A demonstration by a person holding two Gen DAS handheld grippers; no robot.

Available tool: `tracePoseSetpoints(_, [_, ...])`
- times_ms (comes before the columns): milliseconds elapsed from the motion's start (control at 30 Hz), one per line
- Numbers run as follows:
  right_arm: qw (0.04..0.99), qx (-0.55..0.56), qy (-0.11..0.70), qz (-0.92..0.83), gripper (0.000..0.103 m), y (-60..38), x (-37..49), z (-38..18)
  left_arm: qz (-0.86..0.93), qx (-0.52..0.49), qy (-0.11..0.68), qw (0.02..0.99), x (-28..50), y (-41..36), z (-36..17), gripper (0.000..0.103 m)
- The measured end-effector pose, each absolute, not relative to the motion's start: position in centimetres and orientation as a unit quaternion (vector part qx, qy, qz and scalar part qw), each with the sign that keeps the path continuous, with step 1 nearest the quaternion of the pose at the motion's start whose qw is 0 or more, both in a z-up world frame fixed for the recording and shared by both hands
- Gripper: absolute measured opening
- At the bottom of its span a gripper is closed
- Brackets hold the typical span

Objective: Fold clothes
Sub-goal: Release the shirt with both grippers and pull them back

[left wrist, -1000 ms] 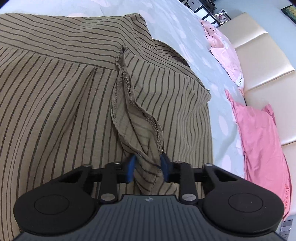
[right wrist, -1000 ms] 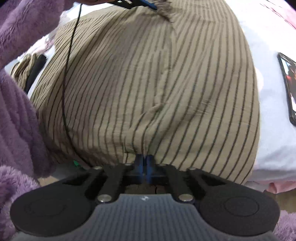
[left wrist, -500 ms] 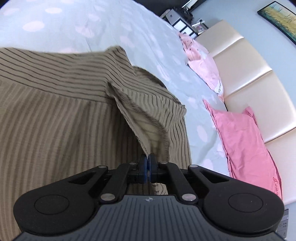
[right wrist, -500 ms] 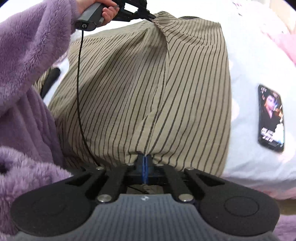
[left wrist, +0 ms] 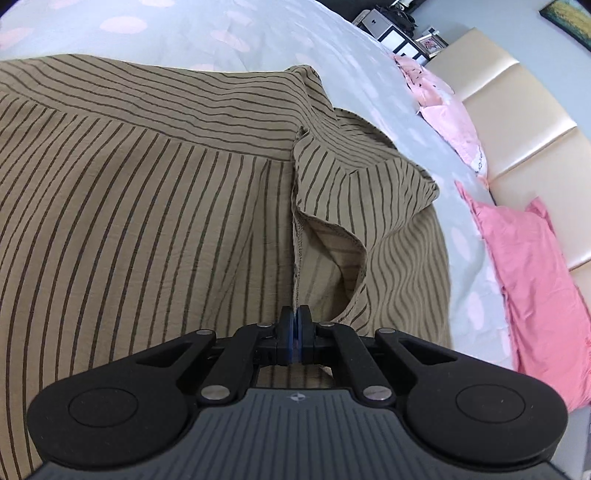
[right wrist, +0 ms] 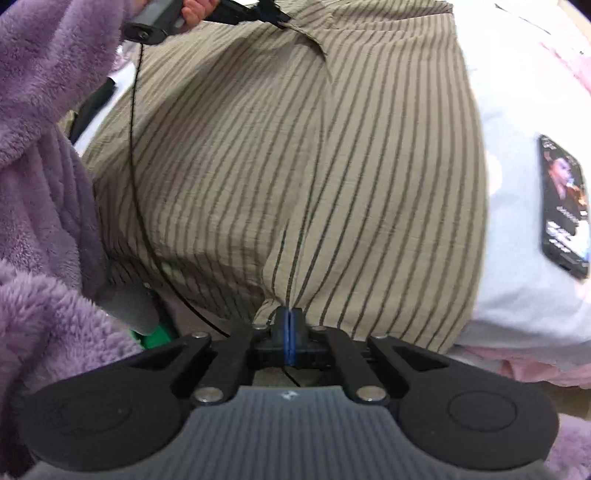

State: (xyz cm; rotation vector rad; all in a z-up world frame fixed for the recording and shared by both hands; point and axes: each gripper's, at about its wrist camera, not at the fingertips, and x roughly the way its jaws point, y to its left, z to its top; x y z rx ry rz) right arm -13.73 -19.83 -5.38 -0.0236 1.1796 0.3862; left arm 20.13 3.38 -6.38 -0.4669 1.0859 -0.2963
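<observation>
A tan shirt with dark stripes (left wrist: 147, 206) lies spread over the bed. My left gripper (left wrist: 295, 317) is shut on its seamed edge beside the short sleeve (left wrist: 354, 192), and the cloth rises in a ridge to the pads. In the right wrist view the same striped shirt (right wrist: 314, 155) fills the frame. My right gripper (right wrist: 289, 320) is shut on its near hem, which puckers into the pads. The left gripper (right wrist: 279, 18) shows at the top there, held by a hand, pinching the shirt's far edge.
The bed sheet (left wrist: 258, 33) is pale blue with pink spots. Pink pillows (left wrist: 532, 280) lie against a cream headboard (left wrist: 524, 118). A phone (right wrist: 563, 203) rests on the sheet right of the shirt. A purple fleece sleeve (right wrist: 40, 155) and a black cable (right wrist: 135, 155) fill the left.
My left gripper closed on the shirt's seam edge and pulled it along, so the sleeve fold opened out. My right gripper stayed shut on the hem and lifted it slightly.
</observation>
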Motion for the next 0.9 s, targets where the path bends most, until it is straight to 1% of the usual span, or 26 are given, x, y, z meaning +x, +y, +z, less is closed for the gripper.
tracePoseSetpoints(267, [0.790, -0.020, 0.581, 0.197, 0.000, -19.2, -13.8, -7.2, -0.134, -0.200, 0.508, 0.827, 19.8, 3.5, -7.1, 0.000])
tracePoseSetpoints(367, [0.794, -0.014, 0.578, 0.188, 0.005, -19.8, -14.0, -6.9, -0.131, -0.197, 0.508, 0.828, 19.6, 3.7, -7.0, 0.000])
tracePoseSetpoints(500, [0.801, -0.009, 0.573, 0.172, 0.006, -20.8, -14.3, -6.0, -0.116, -0.198, 0.516, 0.826, 19.4, 4.6, -6.5, 0.001])
tracePoseSetpoints(633, [0.811, -0.036, 0.562, 0.160, 0.007, -22.4, -13.7, -4.1, -0.117, -0.203, 0.509, 0.828, 19.3, 5.3, -5.4, 0.001])
tracePoseSetpoints(667, [0.812, -0.044, 0.560, 0.159, 0.010, -22.8, -13.4, -3.6, -0.120, -0.202, 0.504, 0.831, 19.3, 5.3, -4.9, 0.002])
tracePoseSetpoints(700, [0.813, -0.052, 0.558, 0.159, 0.019, -23.2, -13.0, -3.0, -0.123, -0.202, 0.499, 0.834, 19.3, 5.4, -4.5, 0.003])
tracePoseSetpoints(767, [0.814, -0.064, 0.554, 0.164, 0.027, -24.3, -11.9, -1.9, -0.128, -0.198, 0.487, 0.841, 19.6, 5.4, -3.7, 0.012])
tracePoseSetpoints(900, [0.815, -0.089, 0.548, 0.169, 0.028, -26.1, -8.8, 0.2, -0.133, -0.178, 0.463, 0.858, 20.7, 5.0, -2.0, 0.020])
